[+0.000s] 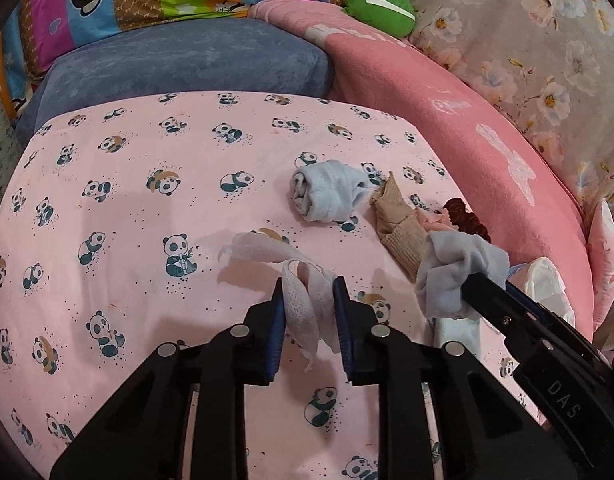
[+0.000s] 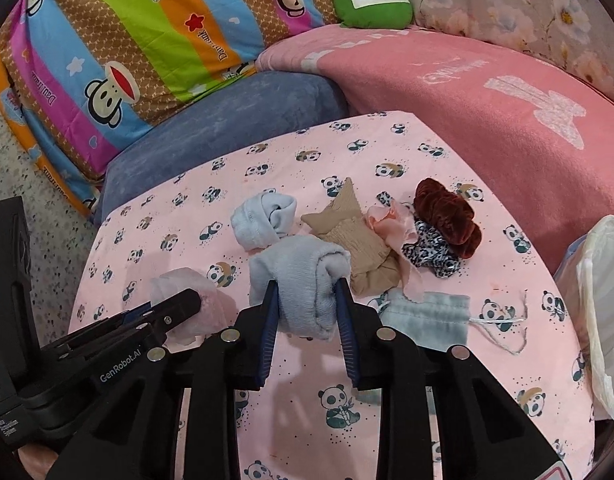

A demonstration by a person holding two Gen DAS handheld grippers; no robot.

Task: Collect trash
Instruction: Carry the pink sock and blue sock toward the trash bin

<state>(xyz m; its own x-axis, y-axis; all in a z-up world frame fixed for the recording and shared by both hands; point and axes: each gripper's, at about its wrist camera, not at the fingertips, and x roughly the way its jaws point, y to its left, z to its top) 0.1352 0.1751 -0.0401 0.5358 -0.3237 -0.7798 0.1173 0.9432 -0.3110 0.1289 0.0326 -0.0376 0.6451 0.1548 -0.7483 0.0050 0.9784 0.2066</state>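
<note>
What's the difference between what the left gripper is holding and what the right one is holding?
The left gripper pinches a thin white tissue, crumpled and ragged, with loose strips trailing onto the panda sheet. The right gripper clamps a thick, soft pale blue rolled sock, a compact bundle. The tissue looks like trash; the sock looks like clothing, matching another blue roll behind it. Both are gripped between the blue pads, raised off the sheet.

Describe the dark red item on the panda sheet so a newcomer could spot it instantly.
On the pink panda sheet, look toward its edge by the pink blanket. The scrunchie lies there, touching a leopard-print one. It alone is rust-brown velvet.
</note>
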